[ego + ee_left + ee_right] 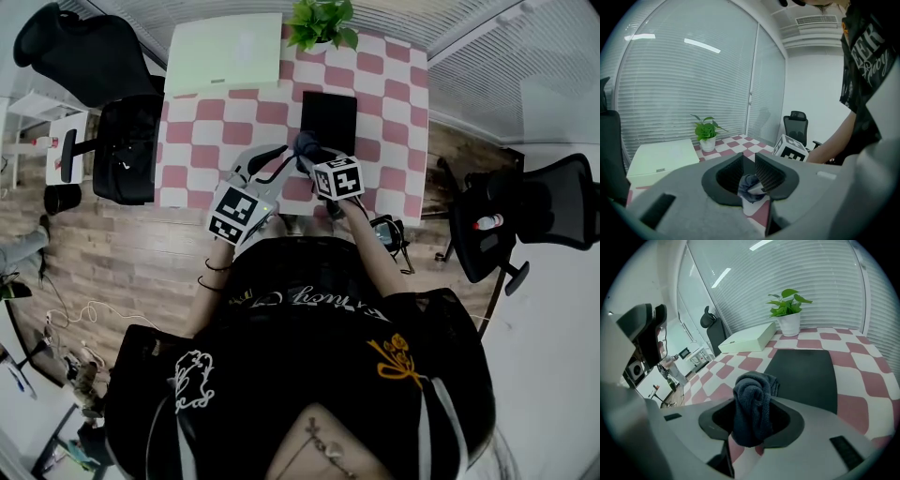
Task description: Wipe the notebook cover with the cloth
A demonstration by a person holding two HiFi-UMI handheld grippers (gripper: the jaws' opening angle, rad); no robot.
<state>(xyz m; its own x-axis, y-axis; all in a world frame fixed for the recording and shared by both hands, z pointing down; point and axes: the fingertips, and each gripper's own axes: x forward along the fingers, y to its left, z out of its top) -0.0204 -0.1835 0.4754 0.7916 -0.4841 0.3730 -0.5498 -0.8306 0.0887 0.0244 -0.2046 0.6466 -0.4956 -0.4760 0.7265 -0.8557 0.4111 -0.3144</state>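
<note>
Pinching cloth (754, 390), right tongs (751, 420) near notebook (806, 371), left gripper view frames cloth

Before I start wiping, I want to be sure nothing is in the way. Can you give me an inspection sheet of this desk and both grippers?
Surface: table with a pink-and-white checked cover, flat.
Job's things: flat black notebook, closed, towards the far edge. Bunched dark grey towelling cloth at its near left corner; contact cannot be told.
Clutter: pale green flat box at the far left corner; leafy green plant in a white pot at the far edge.
Grippers: right gripper shut on the cloth; left gripper slightly open, empty, pointing at the cloth.
Cables: loose white cable on the wooden floor, left.
Surroundings: black office chairs either side; window blinds.
</note>
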